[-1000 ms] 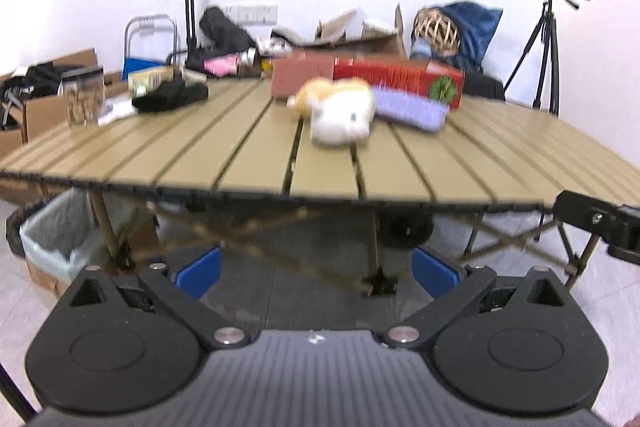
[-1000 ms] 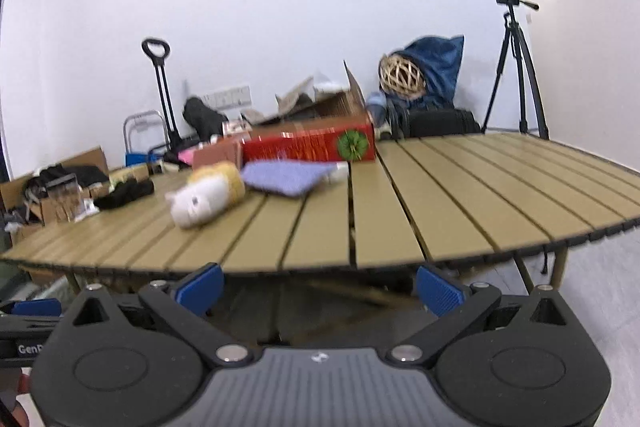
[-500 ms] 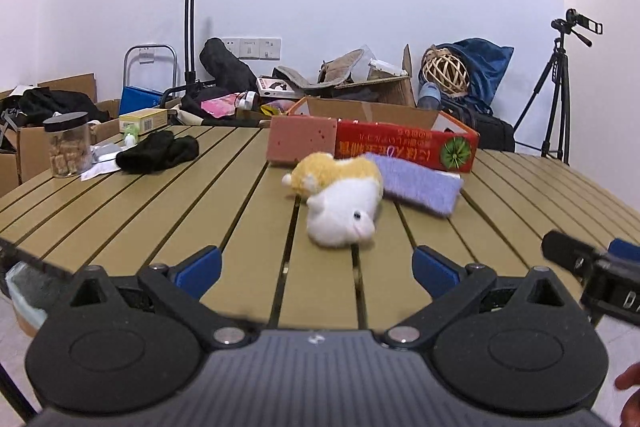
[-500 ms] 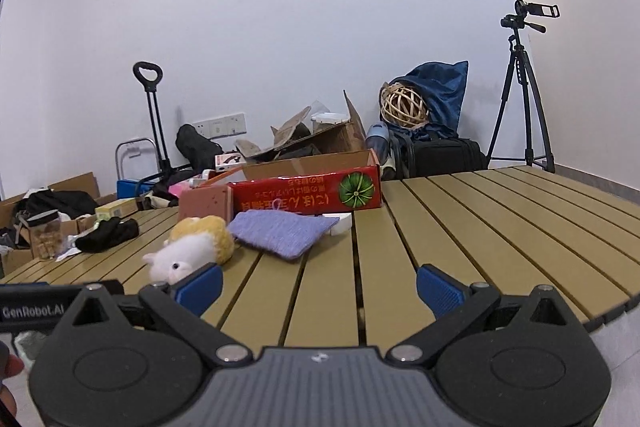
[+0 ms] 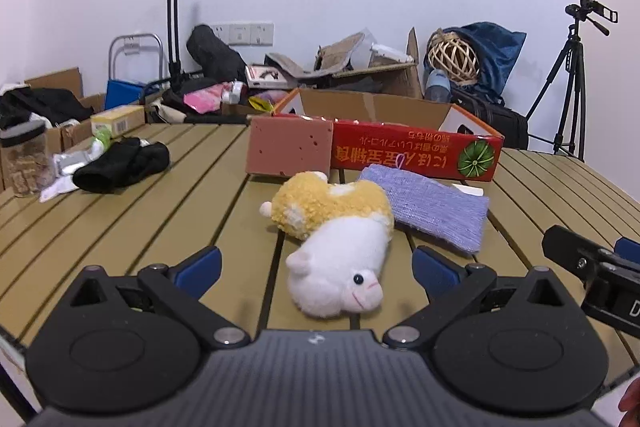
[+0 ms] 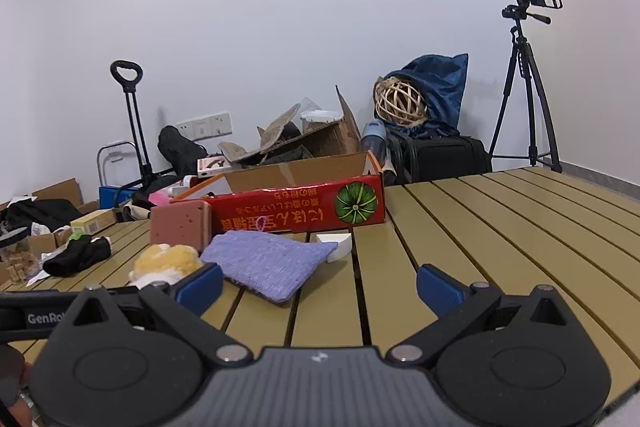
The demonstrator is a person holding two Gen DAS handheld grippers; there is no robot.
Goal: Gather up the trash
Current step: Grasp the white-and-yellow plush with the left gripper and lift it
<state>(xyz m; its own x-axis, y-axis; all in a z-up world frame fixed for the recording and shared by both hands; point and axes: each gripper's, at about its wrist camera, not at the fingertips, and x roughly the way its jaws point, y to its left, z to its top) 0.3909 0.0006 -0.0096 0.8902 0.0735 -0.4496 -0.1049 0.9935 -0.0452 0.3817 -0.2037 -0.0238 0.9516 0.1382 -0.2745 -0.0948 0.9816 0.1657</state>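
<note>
My left gripper [image 5: 316, 269] is open and empty, low over the slatted table [image 5: 160, 227], with a white and yellow plush toy [image 5: 340, 239] lying between its fingers. Behind the toy lie a purple cloth [image 5: 432, 213], a pink sponge block [image 5: 290, 151] and a red open cardboard box [image 5: 416, 151]. My right gripper [image 6: 318, 285] is open and empty, just short of the purple cloth [image 6: 268, 263]. A small white scrap [image 6: 336, 245] lies beside the cloth. A black cloth [image 5: 124, 165] and crumpled wrappers [image 5: 76, 159] lie at the left.
A jar with a black lid [image 5: 24, 157] stands at the table's left edge. Boxes, bags, a trolley handle [image 5: 172, 11] and a tripod [image 5: 568, 79] stand on the floor behind the table. The right gripper's body [image 5: 600, 275] shows at the left view's right edge.
Both grippers have risen from below the table's edge and moved forward over the tabletop. The plush toy now lies between the left fingers, and the purple cloth is close before the right gripper.
</note>
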